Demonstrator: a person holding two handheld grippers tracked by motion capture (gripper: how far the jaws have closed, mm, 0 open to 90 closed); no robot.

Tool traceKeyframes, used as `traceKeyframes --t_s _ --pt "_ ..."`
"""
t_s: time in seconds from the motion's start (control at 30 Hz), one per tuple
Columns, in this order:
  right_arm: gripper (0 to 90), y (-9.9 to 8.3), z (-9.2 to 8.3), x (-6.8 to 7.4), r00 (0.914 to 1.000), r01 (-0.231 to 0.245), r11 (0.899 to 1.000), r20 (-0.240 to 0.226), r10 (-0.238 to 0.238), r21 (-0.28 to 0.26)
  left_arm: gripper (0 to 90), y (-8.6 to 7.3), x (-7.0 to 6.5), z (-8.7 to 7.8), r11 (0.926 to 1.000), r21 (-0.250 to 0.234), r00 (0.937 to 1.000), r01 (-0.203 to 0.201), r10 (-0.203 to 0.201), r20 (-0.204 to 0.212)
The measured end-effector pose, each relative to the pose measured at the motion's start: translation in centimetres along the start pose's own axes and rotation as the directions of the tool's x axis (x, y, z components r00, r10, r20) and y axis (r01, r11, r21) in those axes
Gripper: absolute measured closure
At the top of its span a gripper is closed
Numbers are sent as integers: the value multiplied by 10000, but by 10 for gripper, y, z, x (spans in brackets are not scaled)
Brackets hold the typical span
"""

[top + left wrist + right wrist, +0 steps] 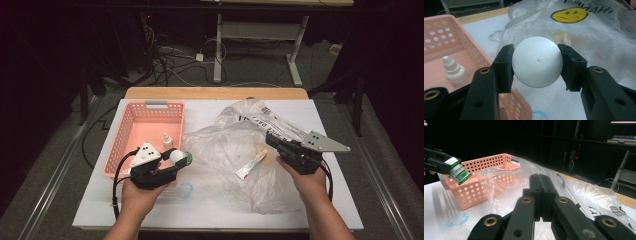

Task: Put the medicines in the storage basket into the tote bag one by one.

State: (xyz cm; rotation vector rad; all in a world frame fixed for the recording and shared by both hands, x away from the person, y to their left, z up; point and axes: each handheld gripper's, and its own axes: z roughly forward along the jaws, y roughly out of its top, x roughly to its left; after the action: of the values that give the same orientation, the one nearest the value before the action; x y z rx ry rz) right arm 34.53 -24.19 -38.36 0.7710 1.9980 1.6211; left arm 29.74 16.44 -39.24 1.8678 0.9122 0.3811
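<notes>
The white cap (537, 65) of a small bottle (179, 157) is clamped between the two pads of the left gripper (537, 65), one pad on each side of its rounded top. In the right gripper view a green-and-white label (459, 173) is seen on the bottle's body, which sticks out past the jaws. It is held above the near right corner of the pink basket (127, 135), just over the rim. The bottle is judged light and stiff, but its domed cap is smooth, so a slip is likely if the grip loosens; a hold lower on the straight body would be surer. Inside the basket a small dropper bottle (167, 140) stands upright. Farther right, a thin plastic bag (225, 145) lies crumpled on the white table (200, 210), with a tube (251, 164) inside it. The right gripper (540, 195) rests with its jaws pressed together, and whether a fold of bag is pinched cannot be told.
</notes>
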Motion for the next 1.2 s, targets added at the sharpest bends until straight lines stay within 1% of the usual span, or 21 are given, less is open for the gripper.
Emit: traceKeyframes --t_s 0.07,0.17,0.27,0.37,0.5,0.63,0.8,0.87,0.93,1.0,1.13,1.2 --pt "900 0 0 0 10000 11 10000 -6 -11 6 491 0 -3 2 10000 41 9999 -28 28 116" --pt "900 0 0 0 10000 3 10000 8 -3 10 491 0 -9 7 9998 94 9996 -190 188 216" --pt "900 0 0 0 10000 36 10000 2 -36 -10 491 -2 -13 14 9998 116 9991 -145 140 390" --pt "900 -1 1 -1 10000 25 10000 23 -25 18 491 -3 -20 22 9988 305 9983 -376 362 448" --pt "900 -1 1 0 10000 17 10000 0 -17 29 491 -3 -25 28 9985 357 9976 -424 403 567" --pt "900 -2 2 0 10000 0 10000 -10 0 61 491 -5 -27 33 9984 391 9977 -405 383 556" --pt "900 -3 3 -2 10000 -21 9999 -70 22 108 491 -8 -29 41 9973 570 9978 -468 439 506" --pt "900 -3 3 -2 10000 -3 10000 -43 3 71 491 -8 -30 44 9969 651 9977 -450 414 544" --pt "900 -2 2 -2 10000 -6 10000 12 6 54 491 -7 -32 48 9969 654 9974 -426 386 609" --pt "900 -2 1 -2 10000 -1 10000 19 1 34 490 -4 -36 54 9963 685 9977 -520 488 472" --pt "900 -1 1 -1 10000 21 10000 35 -21 41 491 2 -39 66 9956 711 9974 -613 583 431" --pt "900 -1 1 -1 10000 25 10000 -6 -25 15 491 4 -39 71 9963 649 9977 -562 535 417"
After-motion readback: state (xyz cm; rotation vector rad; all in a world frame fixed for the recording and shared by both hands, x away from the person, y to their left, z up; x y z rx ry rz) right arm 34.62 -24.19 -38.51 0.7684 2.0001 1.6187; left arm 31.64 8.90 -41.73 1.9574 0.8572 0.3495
